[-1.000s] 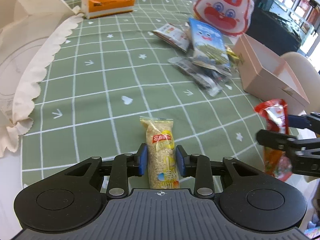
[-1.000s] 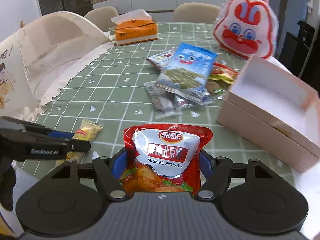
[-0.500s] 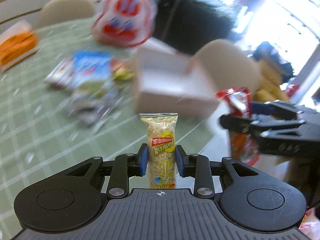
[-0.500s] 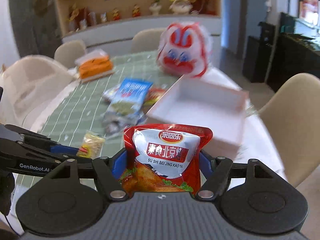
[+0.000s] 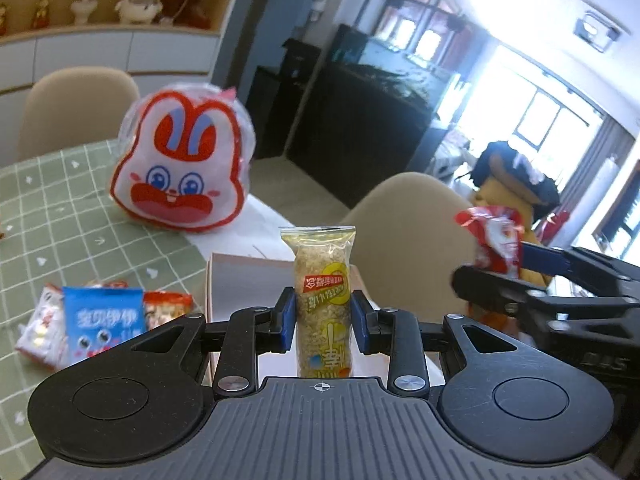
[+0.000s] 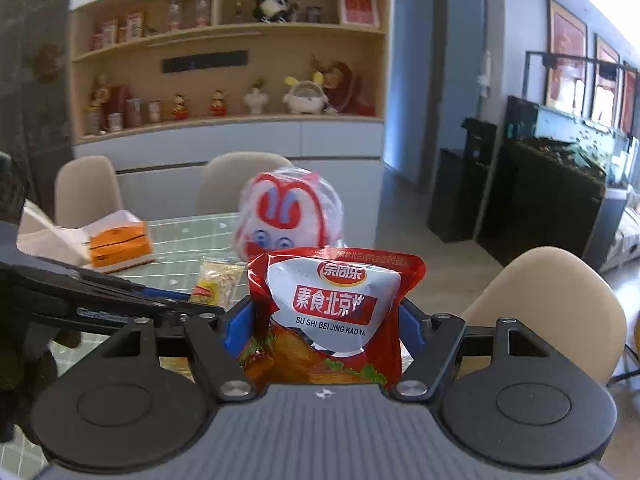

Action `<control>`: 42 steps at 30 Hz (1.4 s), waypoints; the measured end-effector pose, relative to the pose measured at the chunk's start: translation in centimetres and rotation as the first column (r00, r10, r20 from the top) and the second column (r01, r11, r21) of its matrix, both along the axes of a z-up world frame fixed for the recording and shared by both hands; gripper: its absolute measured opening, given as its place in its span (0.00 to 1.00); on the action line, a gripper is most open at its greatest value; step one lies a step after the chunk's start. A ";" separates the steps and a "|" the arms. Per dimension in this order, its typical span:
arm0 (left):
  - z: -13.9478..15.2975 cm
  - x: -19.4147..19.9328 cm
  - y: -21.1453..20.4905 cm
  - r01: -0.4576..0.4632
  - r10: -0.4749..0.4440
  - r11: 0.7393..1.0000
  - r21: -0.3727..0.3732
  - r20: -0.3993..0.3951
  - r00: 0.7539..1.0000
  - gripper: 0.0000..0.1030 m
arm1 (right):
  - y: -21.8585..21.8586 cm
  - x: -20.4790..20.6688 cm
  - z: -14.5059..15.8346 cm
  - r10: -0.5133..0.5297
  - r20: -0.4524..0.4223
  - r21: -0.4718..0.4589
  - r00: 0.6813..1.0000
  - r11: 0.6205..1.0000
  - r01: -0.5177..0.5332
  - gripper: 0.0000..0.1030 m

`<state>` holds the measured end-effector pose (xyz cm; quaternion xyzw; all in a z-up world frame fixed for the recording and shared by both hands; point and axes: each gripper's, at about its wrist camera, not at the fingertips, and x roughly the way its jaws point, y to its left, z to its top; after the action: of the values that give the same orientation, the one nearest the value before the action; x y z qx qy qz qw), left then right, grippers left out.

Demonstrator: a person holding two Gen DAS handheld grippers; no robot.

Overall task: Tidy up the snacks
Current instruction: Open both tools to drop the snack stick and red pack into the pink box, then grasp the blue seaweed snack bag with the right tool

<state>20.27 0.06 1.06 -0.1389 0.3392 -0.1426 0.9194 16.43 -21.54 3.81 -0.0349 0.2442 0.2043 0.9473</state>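
Observation:
My left gripper is shut on a long clear packet of yellow grain snack, held upright above the near corner of the pink box. My right gripper is shut on a red and white pouch lettered SU SHI BEI JING KAO YA. Each gripper shows in the other's view: the right one with its red pouch at the right, the left one with the grain packet at the left. Both are lifted off the green checked tablecloth.
A rabbit-face bag stands at the table's far edge. A blue snack bag and other packets lie left of the box. An orange tissue box sits far left. Beige chairs ring the table.
Both grippers rose with their snacks and swung right, from over the tablecloth towards the pink box and the table's right edge. The views tilted up, so more of the room shows.

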 end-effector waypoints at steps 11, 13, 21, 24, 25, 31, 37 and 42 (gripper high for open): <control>-10.0 5.4 -0.4 0.072 -0.063 0.995 0.075 -0.113 0.992 0.34 | 1.9 9.7 -8.4 -0.067 -0.256 -0.057 0.964 0.997 0.054 0.71; -9.6 4.8 0.8 0.070 -0.070 0.998 -0.003 -0.109 0.992 0.34 | 2.5 10.7 -10.3 -0.061 -0.299 -0.066 0.952 0.997 0.044 0.71; -8.4 -1.3 6.1 -0.149 0.143 0.988 -0.049 -0.097 0.985 0.33 | 6.8 13.9 -15.3 0.001 -0.420 -0.107 0.907 0.993 -0.051 0.75; -9.0 -2.8 8.4 -0.240 0.237 0.971 -0.010 -0.106 0.966 0.33 | 7.1 14.4 -15.6 -0.012 -0.450 -0.113 0.893 0.993 -0.043 0.75; -9.0 -3.4 9.1 -0.268 0.267 0.963 0.001 -0.110 0.957 0.33 | 7.0 14.4 -15.5 -0.014 -0.453 -0.112 0.891 0.993 -0.042 0.75; -11.2 -5.3 13.6 -0.426 0.426 0.904 0.036 -0.152 0.892 0.33 | 6.1 11.8 -12.8 -0.023 -0.382 -0.123 0.924 0.992 -0.026 0.75; -12.0 -6.1 15.2 -0.443 0.441 0.896 0.028 -0.176 0.880 0.33 | 8.9 8.6 -11.4 0.101 -0.367 -0.059 0.925 0.990 -0.132 0.75; -12.0 -7.2 14.7 -0.434 0.437 0.899 0.061 -0.205 0.876 0.33 | 15.1 6.9 -10.6 0.207 -0.342 -0.014 0.916 0.974 -0.225 0.75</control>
<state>13.04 14.76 -10.93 -0.2202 0.3971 0.0858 0.8868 23.31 -6.45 -6.76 -0.0510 0.4034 0.3040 0.8615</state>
